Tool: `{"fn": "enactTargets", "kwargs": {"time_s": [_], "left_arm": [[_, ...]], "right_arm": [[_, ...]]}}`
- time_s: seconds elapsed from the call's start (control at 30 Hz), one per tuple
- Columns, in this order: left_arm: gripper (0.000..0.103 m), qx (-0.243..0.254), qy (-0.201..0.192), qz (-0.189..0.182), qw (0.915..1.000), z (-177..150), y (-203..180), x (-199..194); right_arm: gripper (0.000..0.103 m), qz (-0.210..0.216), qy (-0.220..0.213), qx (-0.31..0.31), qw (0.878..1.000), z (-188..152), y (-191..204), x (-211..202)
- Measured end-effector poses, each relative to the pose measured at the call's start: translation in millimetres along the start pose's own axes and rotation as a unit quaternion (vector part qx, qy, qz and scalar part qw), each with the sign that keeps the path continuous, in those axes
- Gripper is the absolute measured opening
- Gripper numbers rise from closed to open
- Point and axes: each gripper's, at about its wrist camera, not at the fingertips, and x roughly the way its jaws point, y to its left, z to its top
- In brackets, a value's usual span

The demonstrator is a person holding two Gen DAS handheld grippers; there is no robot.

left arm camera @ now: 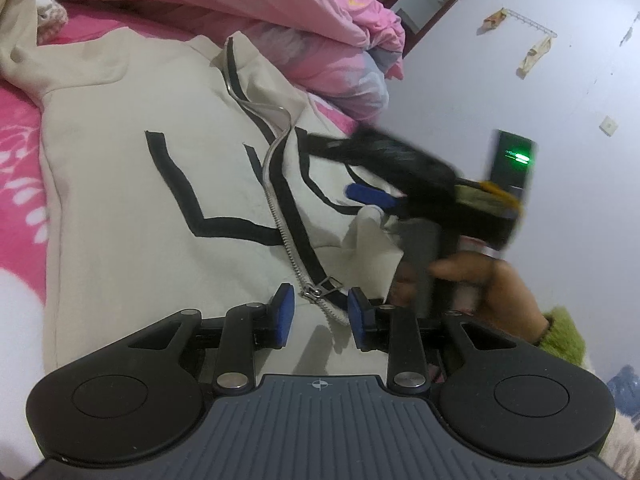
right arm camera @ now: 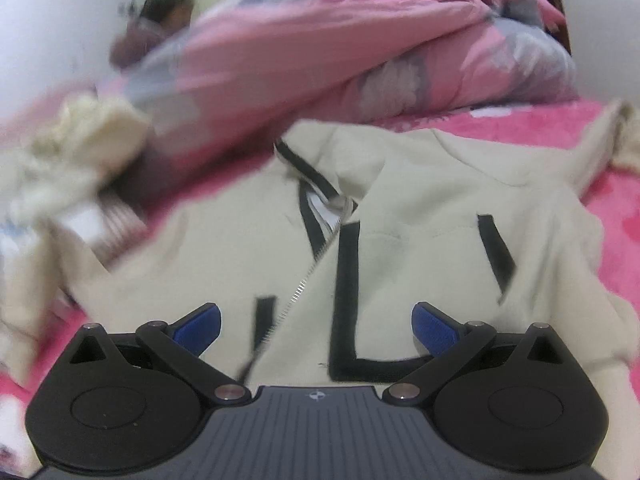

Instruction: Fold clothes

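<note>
**Cream zip jacket spread on the bed, both claws parted above its hem**

My left claw (left arm camera: 321,314) stands with its blue pads apart and nothing between them but air; the bottom end of the zipper (left arm camera: 318,292), with its metal pull, lies just ahead of the gap. My right claw (right arm camera: 316,326) is spread wide and grips nothing; in the left wrist view it shows as a blurred dark shape ahead and to the right of my left claw, held by my hand (left arm camera: 492,292) over the far front panel.

The jacket (left arm camera: 160,168) lies front-up on the pink bedsheet (left arm camera: 20,168), directly beneath and ahead of both claws. It is cream fleece with black tape trim. The zipper is parted along most of its length and the two front panels gape near the collar. One sleeve (right arm camera: 600,148) trails off ahead and to the right of my right claw. A pink quilt (right arm camera: 360,48) is heaped beyond the collar.

As I judge it, the jacket is flat but not yet folded over, so the work in hand is squaring it. To do that well, I would pinch only the hem edge beside the zipper, take one layer of cloth, keep both claws level, and draw the panels together before any fold, since fleece drags on the sheet and the loose zipper edge may curl under.
</note>
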Motion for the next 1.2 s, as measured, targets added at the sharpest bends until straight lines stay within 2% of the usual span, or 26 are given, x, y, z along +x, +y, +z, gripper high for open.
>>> {"fn": "enactTargets", "kwargs": {"time_s": [0.23,0.33,0.47,0.57,0.67,0.73,0.87,0.9,0.93,0.97,1.0,1.03,1.07,1.2], "left_arm": [[0.029,0.017,0.001,-0.006,0.9998,4.0,-5.3,-2.1],[0.029,0.019,0.008,-0.006,0.9998,5.0,-5.7,0.3],[0.029,0.008,0.023,0.002,0.9997,5.5,-2.8,6.1],[0.029,0.003,0.026,0.009,0.9996,6.5,-2.1,9.1],[0.029,0.006,0.026,0.022,0.9994,7.6,-4.3,12.2],[0.029,0.01,0.025,0.032,0.9991,7.8,-6.3,14.8],[0.028,0.018,0.027,0.036,0.9988,8.4,-9.8,18.2],[0.028,0.021,0.027,0.037,0.9988,8.6,-10.7,19.1],[0.028,0.023,0.027,0.038,0.9987,8.7,-11.6,20.0],[0.027,0.025,0.027,0.039,0.9986,8.9,-12.4,20.8],[0.026,0.027,0.028,0.04,0.9985,9.0,-13.3,21.7],[0.025,0.029,0.028,0.041,0.9984,9.1,-14.2,22.6],[0.023,0.031,0.028,0.042,0.9982,9.3,-15.1,23.4],[0.022,0.042,0.031,0.042,0.9978,10.1,-19.8,26.8]], "right_arm": [[0.103,-0.018,-0.071,-0.018,0.997,0.5,-28.1,-115.4],[0.103,-0.071,-0.09,-0.039,0.993,-11.3,-48.4,-154.8],[0.076,-0.154,-0.077,-0.098,0.98,-36.4,-59.3,-179.9],[0.066,-0.165,-0.056,-0.164,0.971,-58.5,-51.2,-175.1],[0.061,-0.164,-0.05,-0.259,0.951,-79.7,-31.6,-163.5],[0.059,-0.176,-0.041,-0.328,0.927,-93.6,-18.4,-151.0],[0.055,-0.206,-0.014,-0.429,0.879,-114.0,-10.9,-120.3],[0.051,-0.211,-0.013,-0.447,0.869,-117.9,-10.6,-115.3],[0.046,-0.213,-0.013,-0.452,0.866,-119.3,-11.1,-113.0],[0.034,-0.216,-0.014,-0.457,0.863,-120.6,-11.5,-110.8],[0.016,-0.221,-0.016,-0.451,0.865,-118.6,-12.9,-110.2],[0.011,-0.227,-0.017,-0.444,0.866,-116.5,-14.3,-109.6],[0.005,-0.237,-0.028,-0.425,0.873,-112.8,-19.2,-115.1],[0.001,-0.274,-0.069,-0.346,0.894,-97.9,-38.5,-137.1]]}}
